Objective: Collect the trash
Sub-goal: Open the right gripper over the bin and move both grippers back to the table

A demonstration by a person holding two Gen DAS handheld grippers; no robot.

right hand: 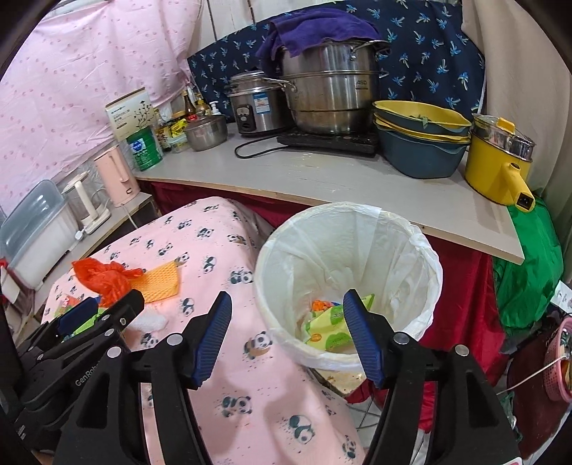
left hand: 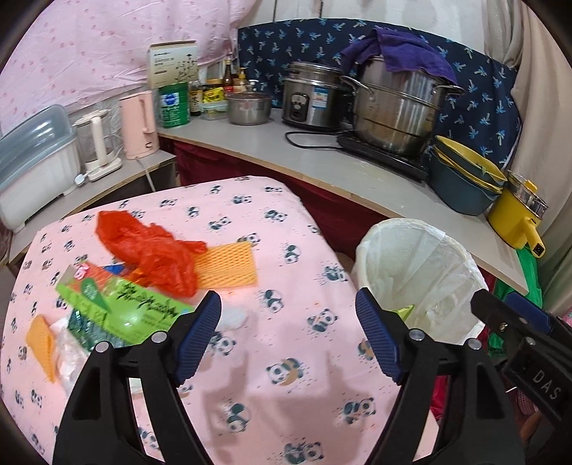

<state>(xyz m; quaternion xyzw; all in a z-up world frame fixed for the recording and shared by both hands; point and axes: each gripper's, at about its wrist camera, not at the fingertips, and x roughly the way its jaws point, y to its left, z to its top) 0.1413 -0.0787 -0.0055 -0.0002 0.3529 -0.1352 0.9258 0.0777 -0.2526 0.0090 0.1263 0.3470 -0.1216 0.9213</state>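
Panda-cloth table [left hand: 286, 250] edge beside bin [right hand: 422, 250]

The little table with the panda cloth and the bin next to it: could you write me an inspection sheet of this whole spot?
Surface: panda-print cloth covers the table.
Job's things: red plastic bag, orange mesh pad, green packet and a white tissue lie on the cloth; the lined trash bin beside the table already holds green and orange wrappers.
Clutter: steel steamer pot under a purple towel, rice cooker, stacked basins, yellow pot, pink kettle.
Grippers: left gripper and right gripper both open, empty.
Cables: black cord on the counter.
Surroundings: pink curtain.
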